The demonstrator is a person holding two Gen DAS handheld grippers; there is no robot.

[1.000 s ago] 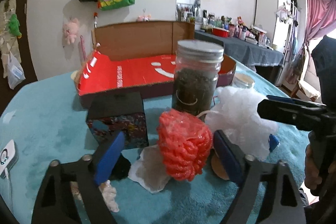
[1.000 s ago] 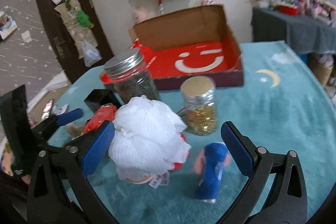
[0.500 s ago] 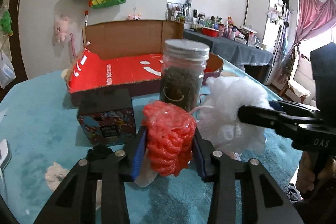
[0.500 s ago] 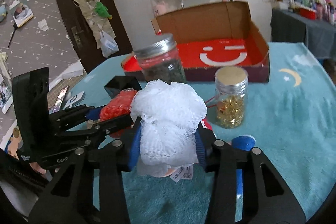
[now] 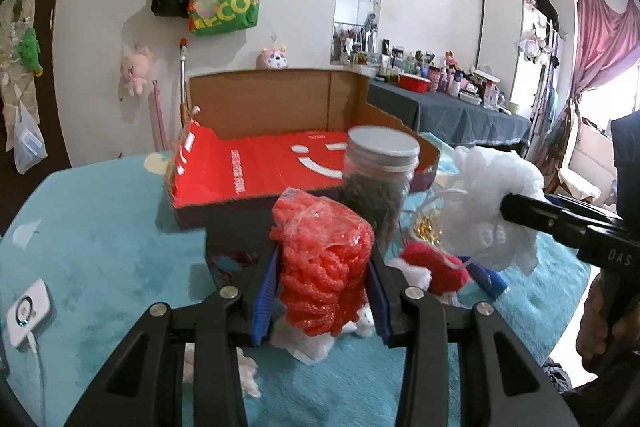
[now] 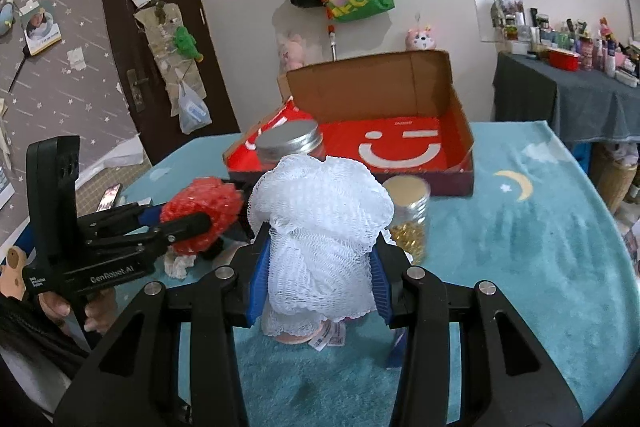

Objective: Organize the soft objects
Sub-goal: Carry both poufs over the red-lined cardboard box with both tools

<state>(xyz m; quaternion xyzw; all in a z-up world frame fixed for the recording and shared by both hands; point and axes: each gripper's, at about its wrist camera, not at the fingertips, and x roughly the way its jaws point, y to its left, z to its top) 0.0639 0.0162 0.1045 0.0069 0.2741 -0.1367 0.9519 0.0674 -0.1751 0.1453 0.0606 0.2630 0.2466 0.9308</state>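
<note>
- Two grippers, both loaded. My left gripper (image 5: 322, 277) angles down, pads pinching the red mesh bundle (image 5: 324, 259) above the teal table cover (image 5: 100, 247).
- My right gripper (image 6: 318, 273) tilts likewise, clamped on the white mesh pouf (image 6: 320, 223).
- Red cardboard box (image 6: 400, 151) stands open behind; I see nothing in it.
- Dark-filled jar (image 5: 378, 179) and gold-filled jar (image 6: 408, 215) stand lidded before the box.
</note>
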